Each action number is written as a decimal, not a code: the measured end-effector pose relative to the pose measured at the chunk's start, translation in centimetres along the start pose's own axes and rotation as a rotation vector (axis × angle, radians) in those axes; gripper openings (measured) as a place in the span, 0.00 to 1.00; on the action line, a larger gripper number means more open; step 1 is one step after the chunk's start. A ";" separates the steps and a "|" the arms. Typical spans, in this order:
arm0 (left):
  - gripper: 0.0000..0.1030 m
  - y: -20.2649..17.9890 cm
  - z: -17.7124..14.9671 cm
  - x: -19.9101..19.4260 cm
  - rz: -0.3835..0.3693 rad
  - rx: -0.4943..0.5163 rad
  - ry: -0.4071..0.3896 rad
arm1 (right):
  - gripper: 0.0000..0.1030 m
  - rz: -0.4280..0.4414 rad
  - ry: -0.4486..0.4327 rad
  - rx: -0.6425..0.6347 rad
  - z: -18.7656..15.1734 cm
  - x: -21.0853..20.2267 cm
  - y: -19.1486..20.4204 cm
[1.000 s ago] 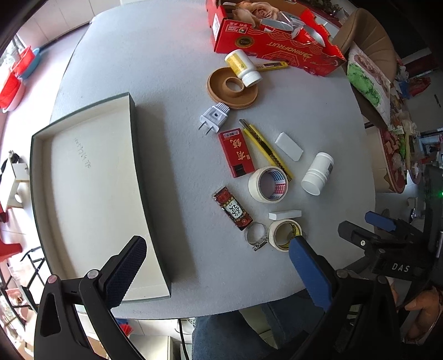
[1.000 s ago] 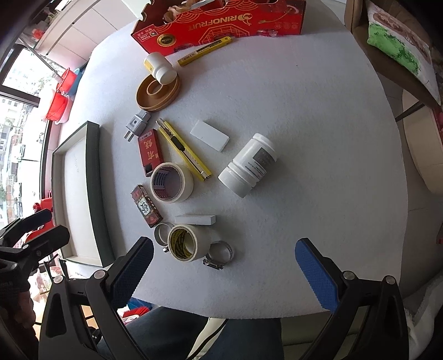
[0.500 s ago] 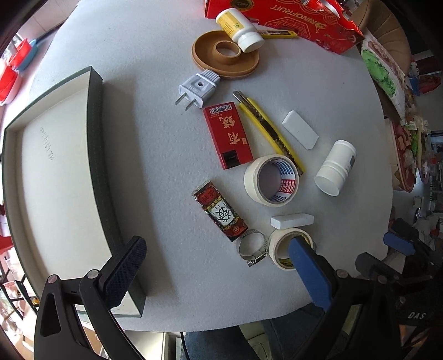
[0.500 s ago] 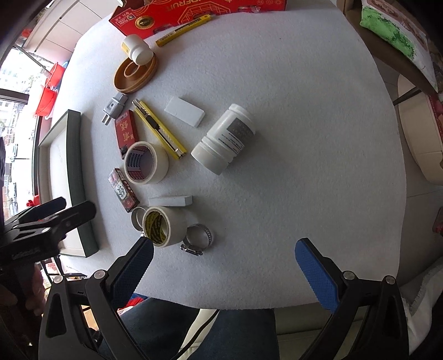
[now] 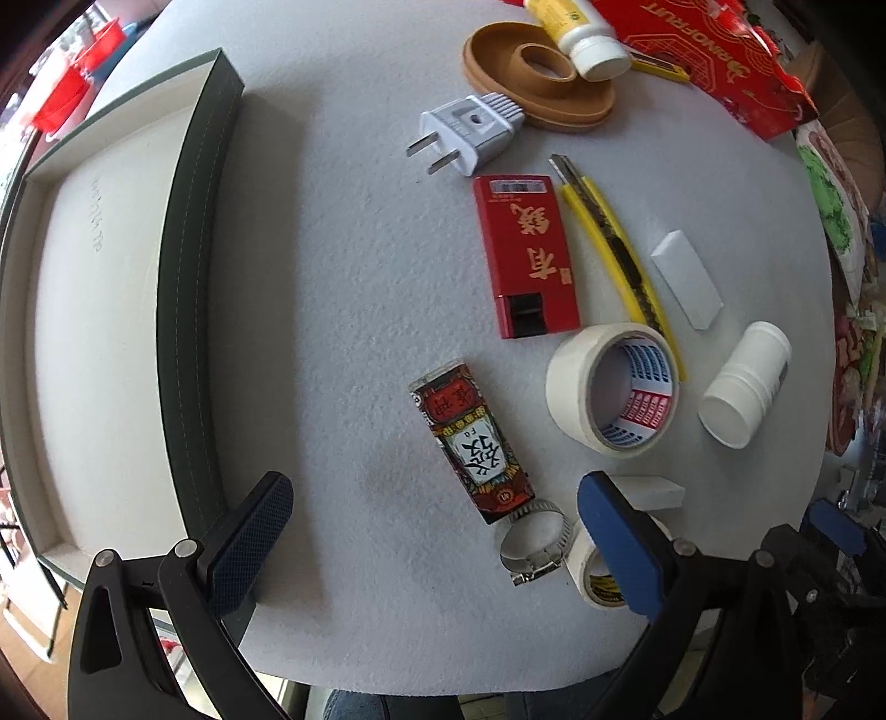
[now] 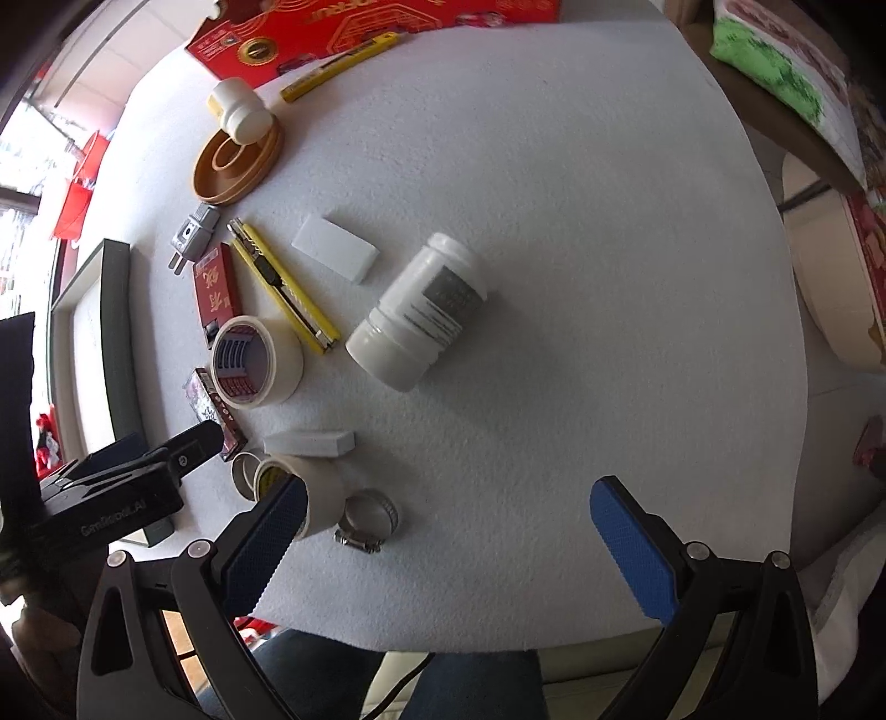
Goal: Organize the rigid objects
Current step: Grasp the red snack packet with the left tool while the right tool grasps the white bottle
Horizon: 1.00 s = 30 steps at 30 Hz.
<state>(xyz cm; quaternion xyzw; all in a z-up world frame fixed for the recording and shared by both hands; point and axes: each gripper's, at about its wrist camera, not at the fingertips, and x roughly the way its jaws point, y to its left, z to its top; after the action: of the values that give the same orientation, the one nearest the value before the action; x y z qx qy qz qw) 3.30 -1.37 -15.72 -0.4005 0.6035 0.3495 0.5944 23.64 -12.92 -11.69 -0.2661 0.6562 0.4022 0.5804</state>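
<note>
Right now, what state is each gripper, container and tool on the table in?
left gripper: open, holding nothing
right gripper: open, holding nothing
tray: nothing inside
white bottle: capped, lying on its side
yellow bottle: capped, lying across the brown dish
utility knife: lying flat; blade cannot tell
large tape roll: on its side, tilted

"RINOFRUIT" on red carton (image 5: 714, 52), possibly "GenRobot.AI" on left gripper (image 6: 119, 512)

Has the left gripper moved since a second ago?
Yes. The left gripper has dropped closer to the table and shifted from the tray toward the black-and-red packet, which now looms larger.
</note>
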 end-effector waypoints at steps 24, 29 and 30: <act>1.00 0.6 -0.5 4.0 0.057 -0.205 -0.003 | 1.00 -0.166 -0.050 -0.654 5.2 5.4 6.5; 1.00 -1.5 -1.6 3.0 0.059 -0.205 -0.015 | 1.00 -0.178 -0.016 -0.699 6.3 7.3 7.2; 1.00 -1.5 -1.7 2.8 0.059 -0.207 -0.013 | 1.00 -0.176 -0.004 -0.696 6.5 7.7 7.3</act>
<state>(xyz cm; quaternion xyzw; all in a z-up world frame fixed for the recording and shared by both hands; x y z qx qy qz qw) 4.04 -3.71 -18.33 -0.4394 0.5717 0.4301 0.5431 19.83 -2.72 -17.60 -0.5024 0.4534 0.5506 0.4887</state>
